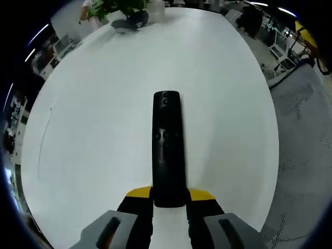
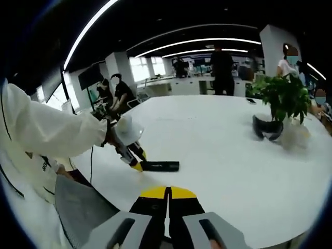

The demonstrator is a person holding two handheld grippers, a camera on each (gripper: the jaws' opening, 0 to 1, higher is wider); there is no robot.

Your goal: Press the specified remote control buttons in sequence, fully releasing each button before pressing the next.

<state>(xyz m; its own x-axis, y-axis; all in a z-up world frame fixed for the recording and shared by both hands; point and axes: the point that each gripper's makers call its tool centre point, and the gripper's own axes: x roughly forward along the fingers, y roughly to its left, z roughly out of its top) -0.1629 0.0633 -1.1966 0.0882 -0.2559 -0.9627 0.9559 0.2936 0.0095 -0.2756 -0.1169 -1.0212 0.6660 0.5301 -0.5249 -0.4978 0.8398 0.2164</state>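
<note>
1. The left gripper (image 1: 169, 199) reaches in from 6 o'clock, its yellow-tipped jaws clamped on the near end of the black remote control (image 1: 167, 148).
2. The remote control lies flat on the white table (image 1: 104, 119), pointing toward 12 o'clock.
3. The right gripper (image 2: 168, 193) hangs above the table edge, jaws pressed together, holding nothing.
4. In the right gripper view, a white sleeve (image 2: 46, 129) extends from 9 o'clock to the left gripper at the remote control.

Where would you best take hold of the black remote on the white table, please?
Probably as the left gripper does: across the near end of the remote, from the table edge. It is long, narrow and flat, so this leaves the buttons uncovered.
</note>
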